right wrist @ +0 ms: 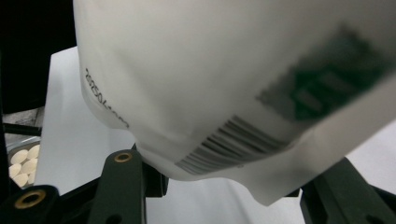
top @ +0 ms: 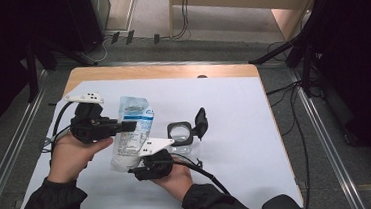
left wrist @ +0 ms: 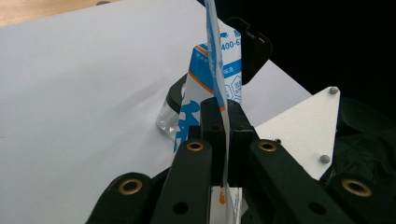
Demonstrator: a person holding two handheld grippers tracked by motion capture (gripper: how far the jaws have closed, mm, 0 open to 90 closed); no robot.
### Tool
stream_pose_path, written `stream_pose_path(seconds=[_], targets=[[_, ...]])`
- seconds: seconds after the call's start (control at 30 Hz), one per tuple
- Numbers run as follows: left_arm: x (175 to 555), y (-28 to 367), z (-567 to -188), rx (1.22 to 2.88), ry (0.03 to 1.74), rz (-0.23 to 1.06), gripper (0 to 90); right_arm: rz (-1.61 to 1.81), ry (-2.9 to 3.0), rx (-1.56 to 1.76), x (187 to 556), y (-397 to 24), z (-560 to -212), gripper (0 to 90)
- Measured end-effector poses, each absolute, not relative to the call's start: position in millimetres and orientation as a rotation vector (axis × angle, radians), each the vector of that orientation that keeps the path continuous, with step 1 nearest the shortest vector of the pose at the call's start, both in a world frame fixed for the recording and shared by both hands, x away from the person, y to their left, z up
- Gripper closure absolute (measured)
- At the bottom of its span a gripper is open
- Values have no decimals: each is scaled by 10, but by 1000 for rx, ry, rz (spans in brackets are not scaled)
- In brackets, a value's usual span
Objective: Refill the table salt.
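The left gripper [left wrist: 223,135] pinches the thin side edge of a white-and-blue pouch [top: 131,131], held above the white table sheet [top: 234,110]. The right gripper [top: 145,163] clasps the pouch's bulging bottom between half-spread jaws. A clear open-lidded container [top: 181,135] stands just beside it.

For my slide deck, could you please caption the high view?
Left gripper pinches a blue-and-white pouch while the right gripper holds its bottom, beside an open-lidded clear jar.
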State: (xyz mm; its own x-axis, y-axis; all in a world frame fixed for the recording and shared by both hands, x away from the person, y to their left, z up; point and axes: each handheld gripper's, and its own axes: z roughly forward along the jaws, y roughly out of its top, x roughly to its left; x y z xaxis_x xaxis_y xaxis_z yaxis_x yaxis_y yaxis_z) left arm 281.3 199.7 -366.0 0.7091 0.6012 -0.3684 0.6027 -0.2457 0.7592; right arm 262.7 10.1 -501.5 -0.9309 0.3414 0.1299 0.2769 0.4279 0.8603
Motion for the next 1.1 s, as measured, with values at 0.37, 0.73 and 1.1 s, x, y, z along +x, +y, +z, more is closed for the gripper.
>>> stream_pose_path(seconds=[0.37, 0.73, 1.1], targets=[[2858, 1848, -3747, 1966, 897, -45, 900, 1536, 2594, 524, 2580, 63, -4986, 504], [2970, 1651, -3817, 1975, 881, -59, 900, 1529, 2563, 595, 2562, -77, -5015, 500], [3074, 1426, -3879, 2032, 848, -73, 900, 1517, 2531, 675, 2532, -216, -5064, 437]])
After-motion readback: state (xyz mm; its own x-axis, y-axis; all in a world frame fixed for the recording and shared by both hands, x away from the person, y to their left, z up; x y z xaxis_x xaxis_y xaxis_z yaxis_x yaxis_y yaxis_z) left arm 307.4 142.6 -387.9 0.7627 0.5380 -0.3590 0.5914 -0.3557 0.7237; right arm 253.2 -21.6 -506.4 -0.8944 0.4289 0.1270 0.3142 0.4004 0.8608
